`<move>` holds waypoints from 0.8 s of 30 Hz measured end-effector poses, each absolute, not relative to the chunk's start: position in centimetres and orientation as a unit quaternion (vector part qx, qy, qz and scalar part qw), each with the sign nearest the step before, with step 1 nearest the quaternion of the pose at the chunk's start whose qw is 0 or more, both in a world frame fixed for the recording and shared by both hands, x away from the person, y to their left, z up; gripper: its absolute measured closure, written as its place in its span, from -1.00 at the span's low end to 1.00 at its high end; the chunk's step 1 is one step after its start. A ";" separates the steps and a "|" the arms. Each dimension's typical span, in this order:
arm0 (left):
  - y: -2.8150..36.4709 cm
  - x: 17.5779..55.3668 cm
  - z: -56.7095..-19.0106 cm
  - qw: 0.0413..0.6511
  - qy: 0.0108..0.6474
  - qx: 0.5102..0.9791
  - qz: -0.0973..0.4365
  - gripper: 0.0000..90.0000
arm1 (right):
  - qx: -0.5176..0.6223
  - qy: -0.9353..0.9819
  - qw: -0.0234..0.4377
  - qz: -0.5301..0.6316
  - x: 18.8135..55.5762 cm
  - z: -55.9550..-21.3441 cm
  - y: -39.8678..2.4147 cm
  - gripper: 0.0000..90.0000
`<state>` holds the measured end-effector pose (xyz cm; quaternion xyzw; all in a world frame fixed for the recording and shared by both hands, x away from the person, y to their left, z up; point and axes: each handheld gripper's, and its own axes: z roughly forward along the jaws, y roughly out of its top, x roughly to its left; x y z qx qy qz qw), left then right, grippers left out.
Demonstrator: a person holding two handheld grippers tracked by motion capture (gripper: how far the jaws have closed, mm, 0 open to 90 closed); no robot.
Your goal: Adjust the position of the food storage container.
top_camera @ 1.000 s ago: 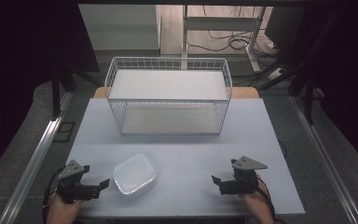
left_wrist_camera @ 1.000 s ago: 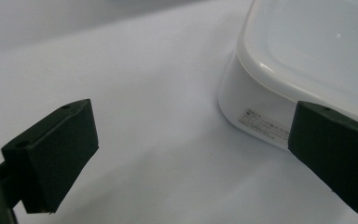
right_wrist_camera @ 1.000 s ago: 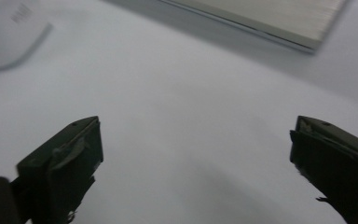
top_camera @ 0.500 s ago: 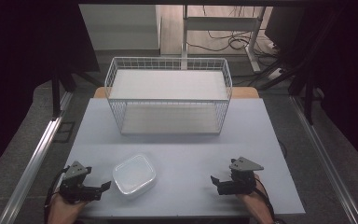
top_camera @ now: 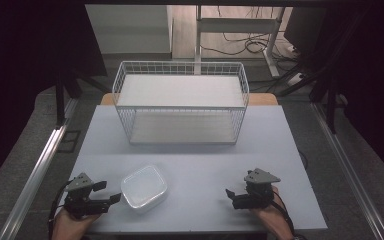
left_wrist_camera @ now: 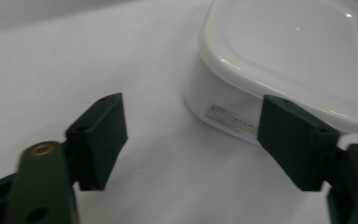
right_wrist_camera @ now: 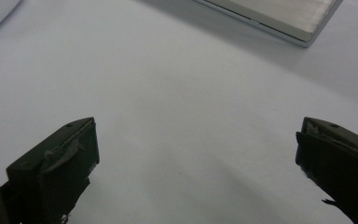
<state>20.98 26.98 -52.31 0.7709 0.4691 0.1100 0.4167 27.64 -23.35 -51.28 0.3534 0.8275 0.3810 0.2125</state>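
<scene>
At the near left edge of the pale table [top_camera: 200, 145] we see the left gripper [top_camera: 111, 196], jaws spread wide with nothing between them, its tips just beside the white lidded container [top_camera: 143, 187]. In the left gripper view that container [left_wrist_camera: 279, 65] lies just beyond the jaws, lid on, and a small printed label [left_wrist_camera: 230, 119] on its side wall is too blurred for us to read. At the near right, the right gripper [top_camera: 231, 195] also stands wide and empty, above bare tabletop. Farther back, across the table's far half, stands a white wire basket [top_camera: 181, 102].
</scene>
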 end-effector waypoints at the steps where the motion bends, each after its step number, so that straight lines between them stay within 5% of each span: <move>1: 26.8 20.9 -52.2 0.415 0.465 0.774 0.111 -0.38 | 0.354 0.827 0.213 0.382 27.6 -51.2 -23.4 -1.00; 15: 26.1 21.5 -51.9 0.434 0.465 0.767 0.087 0.78 | 0.356 0.826 0.203 0.388 27.8 -50.4 -22.8 -0.94; 24: 24.7 23.2 -52.1 0.419 0.470 0.773 0.083 1.00 | 0.362 0.826 0.191 0.389 28.2 -50.1 -22.2 -0.71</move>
